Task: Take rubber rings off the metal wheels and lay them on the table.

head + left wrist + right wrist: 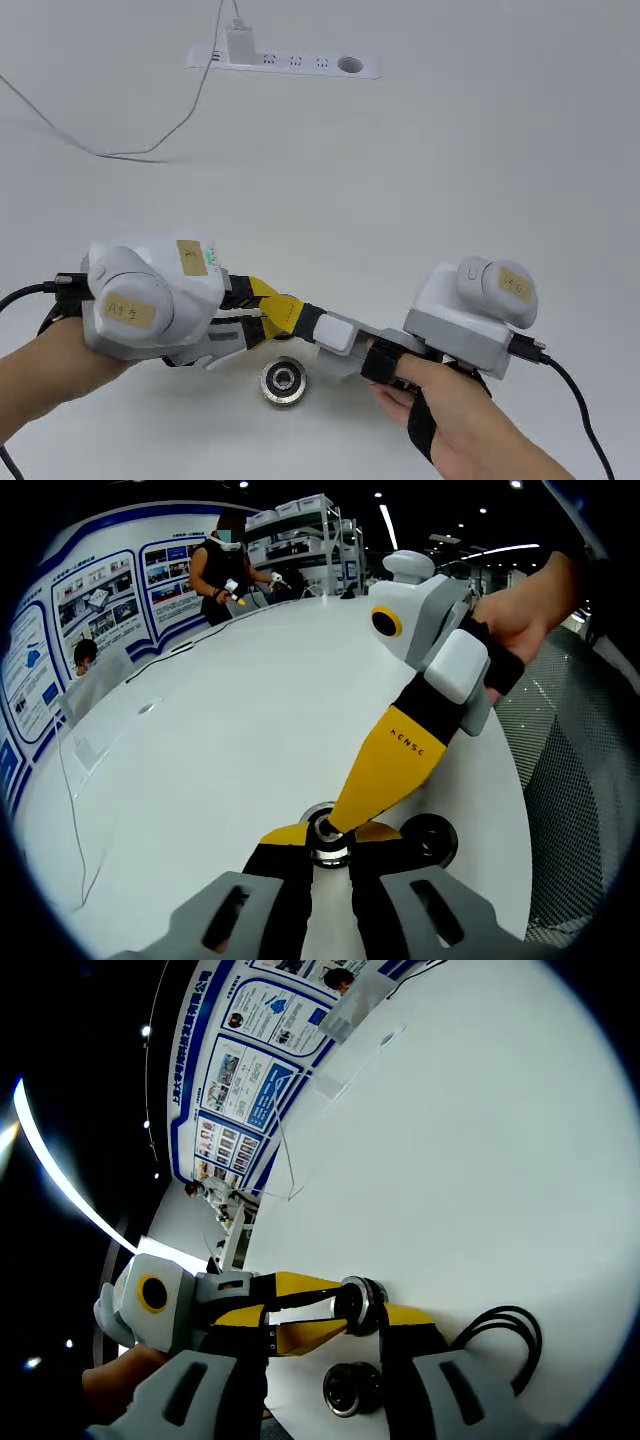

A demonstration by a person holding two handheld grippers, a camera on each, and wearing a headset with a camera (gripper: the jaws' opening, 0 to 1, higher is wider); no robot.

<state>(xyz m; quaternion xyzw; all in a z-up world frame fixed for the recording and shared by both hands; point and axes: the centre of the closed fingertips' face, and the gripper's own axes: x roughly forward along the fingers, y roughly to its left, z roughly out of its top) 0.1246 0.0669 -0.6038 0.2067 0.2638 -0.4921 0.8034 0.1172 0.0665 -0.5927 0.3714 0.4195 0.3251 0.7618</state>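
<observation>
Tan tape labels (128, 312), unreadable. My left gripper (330, 836) and right gripper (366, 1312) fingers both pinch one small silver metal wheel (322, 853).

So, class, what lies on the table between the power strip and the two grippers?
Head view: bare table, plus a grey cable crossing its left side.

Left gripper (330, 848) comes in low from the left, left hand (55, 345) wrapped behind its body, jaws clamped on a small metal wheel (326, 854). Right gripper (352, 1328) reaches in from the right, right hand (450, 405) strapped under it. Its jaws straddle the same wheel - grip unclear. Both sets of jaw tips meet between the hands.
</observation>
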